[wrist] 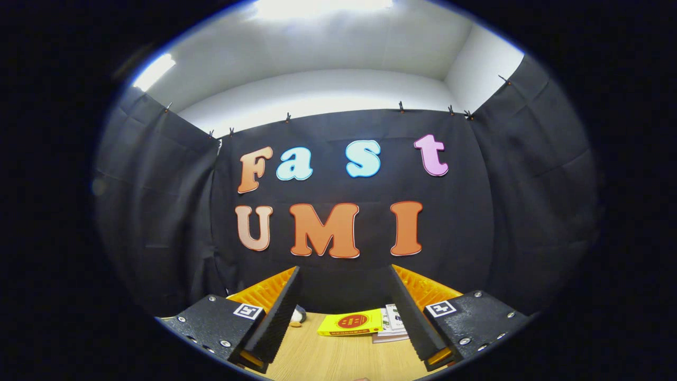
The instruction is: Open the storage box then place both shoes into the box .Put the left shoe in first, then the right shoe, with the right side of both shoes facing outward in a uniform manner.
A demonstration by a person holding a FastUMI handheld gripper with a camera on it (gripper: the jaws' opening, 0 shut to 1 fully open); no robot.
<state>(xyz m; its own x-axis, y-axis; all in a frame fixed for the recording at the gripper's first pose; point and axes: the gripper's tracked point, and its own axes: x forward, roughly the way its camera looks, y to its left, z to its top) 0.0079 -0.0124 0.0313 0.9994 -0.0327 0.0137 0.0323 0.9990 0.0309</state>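
My gripper (346, 312) is held high and level, looking at the booth's back wall, and it is open with nothing between its fingers. The two fingers (275, 317) stand wide apart over a wooden table (328, 354). A small part of something white and grey (299, 315) peeks out just behind the left finger; I cannot tell whether it is a shoe.
A yellow packet with a red round mark (350, 323) lies on the table between and beyond the fingers. A white printed booklet (394, 320) lies right beside it, partly behind the right finger. Black cloth walls close the booth on three sides.
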